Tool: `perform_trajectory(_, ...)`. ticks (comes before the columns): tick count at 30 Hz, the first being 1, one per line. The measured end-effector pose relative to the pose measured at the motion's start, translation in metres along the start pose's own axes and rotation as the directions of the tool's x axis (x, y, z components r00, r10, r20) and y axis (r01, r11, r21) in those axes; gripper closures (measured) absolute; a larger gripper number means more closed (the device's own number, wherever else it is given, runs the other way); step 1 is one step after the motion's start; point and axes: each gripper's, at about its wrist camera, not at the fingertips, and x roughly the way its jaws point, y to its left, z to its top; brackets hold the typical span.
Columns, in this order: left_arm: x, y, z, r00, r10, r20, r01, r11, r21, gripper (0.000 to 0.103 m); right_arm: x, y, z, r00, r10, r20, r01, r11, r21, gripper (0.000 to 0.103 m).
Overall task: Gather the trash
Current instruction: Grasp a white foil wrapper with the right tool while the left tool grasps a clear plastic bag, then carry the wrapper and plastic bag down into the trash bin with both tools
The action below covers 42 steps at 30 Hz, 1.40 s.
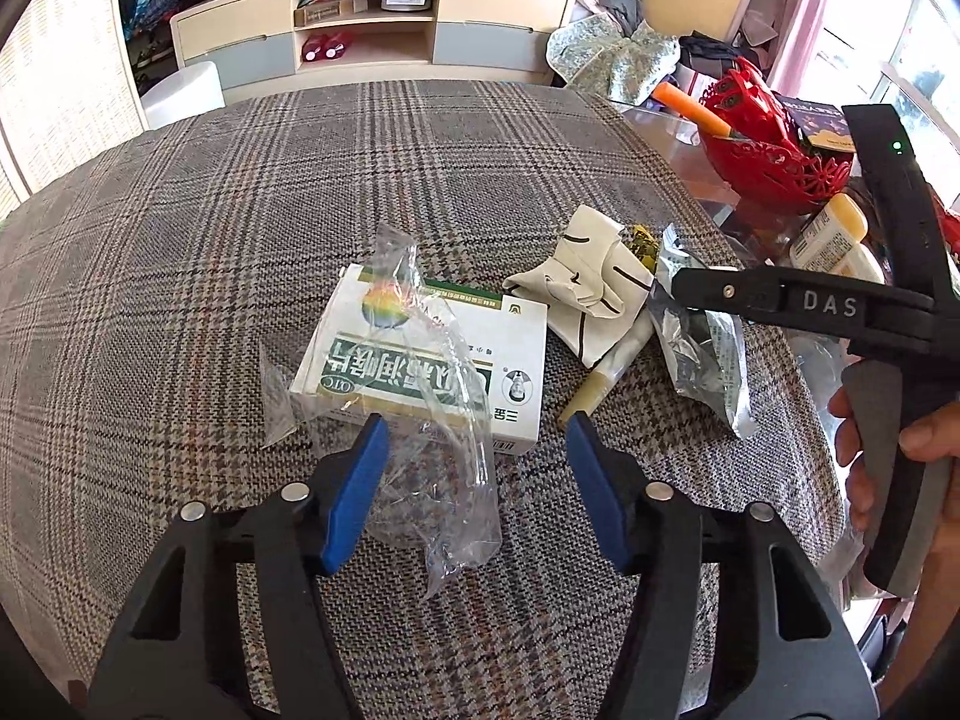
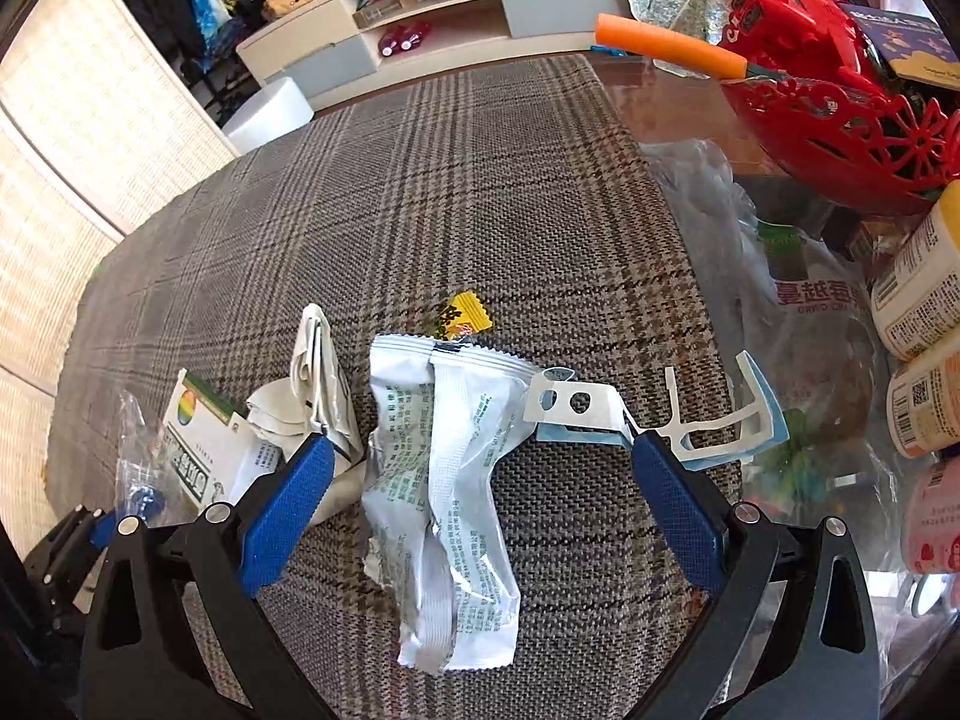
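On the plaid tablecloth [image 1: 240, 210] a crumpled clear plastic wrapper [image 1: 450, 480] lies across a white and green medicine box [image 1: 420, 354]. My left gripper [image 1: 474, 444] stands open around the wrapper, its blue pads apart from it on the right side. In the right wrist view my right gripper [image 2: 480, 462] is open, astride a creased silver foil packet [image 2: 444, 480]. One of its fingers [image 1: 750, 300] shows over the packet in the left wrist view. A crumpled white paper wrapper [image 2: 318, 396], a yellow candy wrapper [image 2: 462, 315] and white plastic scraps [image 2: 576, 402] lie nearby.
A red openwork basket [image 2: 840, 108] with an orange tube [image 2: 666, 45] stands at the right on the glass tabletop [image 2: 678, 102]. Bottles [image 2: 918, 300] and a printed plastic bag [image 2: 810, 330] crowd that side. A person's hand [image 1: 924, 438] holds the right gripper. A cabinet [image 1: 372, 30] stands behind.
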Motion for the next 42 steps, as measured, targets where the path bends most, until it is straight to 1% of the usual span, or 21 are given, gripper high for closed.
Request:
perform_trajectory(1,0.000,0.000,0.001,1.000,-0.001,-0.001,0.001,1.000,0.003,0.051,0.001,-0.001,0.001,1.000,-0.001,0.000,0.001,1.000,0.005,0.003)
perform_trajectory(3,0.000,0.000,0.002,1.000,0.000,-0.001,0.000,1.000,0.011,0.057,0.005,-0.005,0.002,1.000,0.002,-0.007,-0.002,1.000,0.015,0.004)
perform_trajectory(4,0.001,0.001,0.002,1.000,0.001,-0.002,-0.001,1.000,0.012,0.059,0.007,-0.008,0.003,1.000,-0.005,-0.009,0.005,1.000,0.016,0.004)
perform_trajectory(6,0.002,0.003,0.002,1.000,0.007,-0.006,-0.007,1.000,0.012,0.067,0.011,-0.012,0.003,1.000,-0.014,-0.021,0.015,1.000,0.024,0.006)
perform_trajectory(7,0.002,0.005,0.001,1.000,0.008,-0.007,-0.008,1.000,0.010,0.069,0.014,-0.015,0.002,1.000,-0.010,-0.029,0.011,0.999,0.030,0.007)
perform_trajectory(9,0.003,0.007,0.001,1.000,0.015,-0.004,-0.015,1.000,0.009,0.077,0.014,-0.016,0.003,1.000,-0.015,-0.016,0.015,1.000,0.025,0.010)
perform_trajectory(10,0.004,0.008,0.001,1.000,0.017,-0.002,-0.017,1.000,0.008,0.078,0.015,-0.016,0.003,1.000,-0.022,-0.017,0.022,1.000,0.023,0.011)
perform_trajectory(11,0.004,0.009,0.001,1.000,0.014,0.000,-0.014,1.000,0.010,0.079,0.015,-0.014,0.003,0.999,-0.032,-0.014,0.032,0.999,0.016,0.017)
perform_trajectory(12,0.003,0.009,0.000,1.000,0.012,0.000,-0.012,1.000,0.014,0.083,0.015,-0.013,0.004,0.999,-0.051,-0.010,0.051,0.999,0.007,0.024)
perform_trajectory(13,0.003,0.009,0.000,1.000,0.010,-0.002,-0.010,1.000,0.017,0.085,0.015,-0.012,0.004,0.998,-0.066,-0.006,0.066,0.998,0.002,0.029)
perform_trajectory(15,0.003,0.010,0.000,1.000,0.007,-0.001,-0.007,1.000,0.017,0.088,0.013,-0.012,0.004,0.997,-0.083,0.001,0.083,0.997,0.008,0.052)
perform_trajectory(20,0.001,0.013,-0.001,1.000,-0.007,0.005,0.007,1.000,0.015,0.095,0.011,-0.027,0.007,0.998,-0.059,0.001,0.059,0.997,0.045,0.067)
perform_trajectory(25,-0.005,0.017,-0.001,1.000,-0.018,0.019,0.018,1.000,0.013,0.097,0.004,-0.035,0.007,0.999,-0.036,0.019,0.035,0.997,0.063,0.070)
perform_trajectory(32,-0.021,0.008,0.000,0.999,-0.023,0.046,0.022,0.999,0.032,0.098,-0.020,-0.031,0.004,0.999,-0.007,0.053,0.005,0.999,0.044,0.070)
perform_trajectory(37,-0.044,0.004,-0.007,0.997,-0.023,0.075,0.020,0.999,0.040,0.098,-0.044,-0.027,-0.002,0.997,0.005,0.077,-0.008,0.999,0.038,0.070)
perform_trajectory(42,-0.076,0.001,-0.015,0.994,-0.027,0.104,0.023,0.999,0.041,0.098,-0.079,-0.016,-0.014,0.994,0.019,0.107,-0.022,0.999,0.024,0.070)
